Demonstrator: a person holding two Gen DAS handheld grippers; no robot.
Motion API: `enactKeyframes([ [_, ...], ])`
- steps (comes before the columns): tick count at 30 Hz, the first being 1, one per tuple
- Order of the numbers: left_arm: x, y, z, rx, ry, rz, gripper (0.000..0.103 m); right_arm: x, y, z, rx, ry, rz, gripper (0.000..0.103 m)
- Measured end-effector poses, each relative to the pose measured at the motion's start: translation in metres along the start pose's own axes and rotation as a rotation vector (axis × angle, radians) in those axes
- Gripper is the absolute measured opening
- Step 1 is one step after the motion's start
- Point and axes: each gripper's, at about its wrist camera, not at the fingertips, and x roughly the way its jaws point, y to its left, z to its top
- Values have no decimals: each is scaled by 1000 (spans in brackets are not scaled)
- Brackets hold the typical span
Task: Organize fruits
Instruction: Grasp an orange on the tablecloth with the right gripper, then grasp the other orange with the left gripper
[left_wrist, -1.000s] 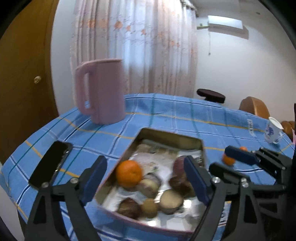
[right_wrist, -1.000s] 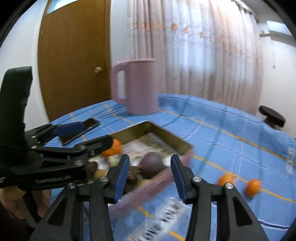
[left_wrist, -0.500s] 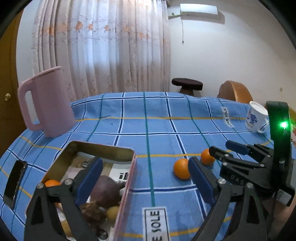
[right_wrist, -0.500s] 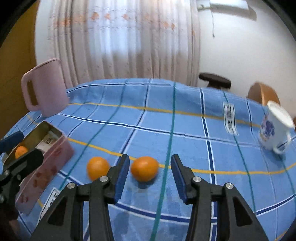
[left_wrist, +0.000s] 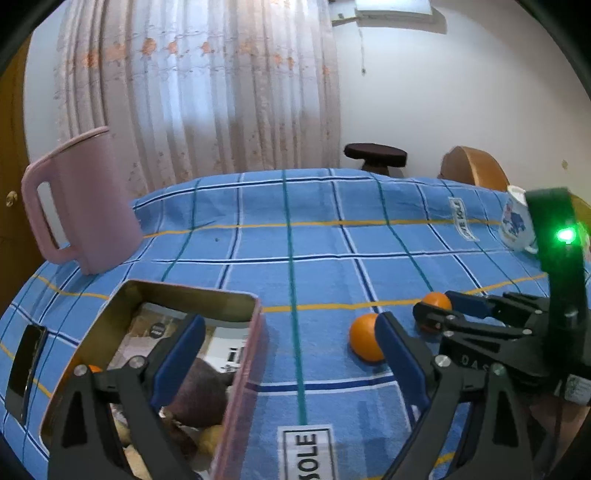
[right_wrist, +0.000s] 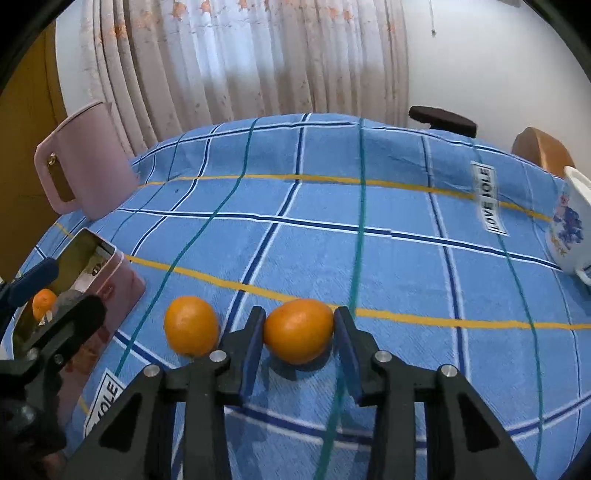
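The orange (right_wrist: 298, 330) now sits between the blue pads of the right gripper (right_wrist: 298, 334), which has swung over from the tin and looks just about closed on it, though I cannot tell if it grips yet. So pickup comes next, I think. A second orange (right_wrist: 191, 325) lies just beside it on the table (right_wrist: 369, 258), toward the tin (left_wrist: 243, 363). The left gripper (left_wrist: 288, 354) hangs wide open, holding nothing. The tin at the table's near left edge holds one orange, a dark fruit and more.
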Motion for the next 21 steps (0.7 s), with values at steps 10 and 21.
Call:
enactKeyframes([
  [10, 31, -33, -3, 63, 123, -113, 69, -31, -44, -15, 147, -80, -40, 40],
  [21, 66, -41, -4, 42, 257, -196, 40, -33, -31, -14, 90, -86, -68, 40],
])
